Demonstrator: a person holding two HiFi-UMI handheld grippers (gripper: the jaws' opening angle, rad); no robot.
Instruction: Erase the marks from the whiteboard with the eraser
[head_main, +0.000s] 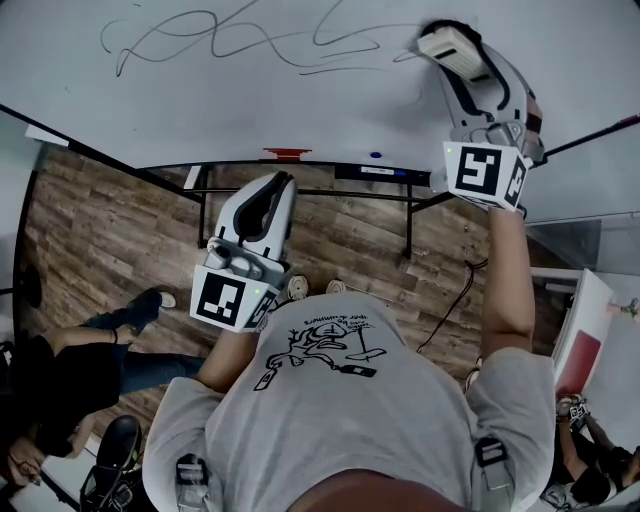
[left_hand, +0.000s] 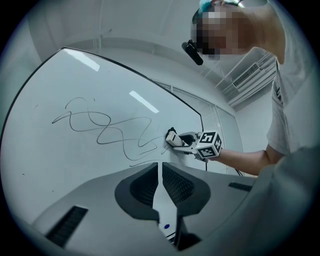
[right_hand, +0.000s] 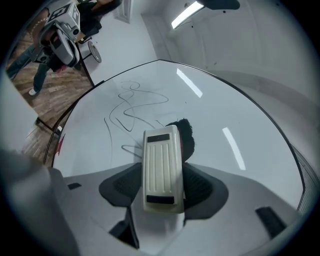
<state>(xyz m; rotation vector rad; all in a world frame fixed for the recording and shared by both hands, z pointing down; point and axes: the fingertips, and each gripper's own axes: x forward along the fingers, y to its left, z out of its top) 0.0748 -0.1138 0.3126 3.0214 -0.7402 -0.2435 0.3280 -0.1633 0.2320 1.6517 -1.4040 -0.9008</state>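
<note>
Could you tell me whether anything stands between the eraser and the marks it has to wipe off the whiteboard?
Nothing visible does. The right claw holds the eraser at the right end of the marks, and only bare whiteboard lies along them. The left claw, shut and empty, is off the board.

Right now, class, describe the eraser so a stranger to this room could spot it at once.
Find the big whiteboard with a grey squiggle across it. At the squiggle's right end, the right gripper holds the eraser against the board. It is the only cream ribbed block with a dark felt pad.
</note>
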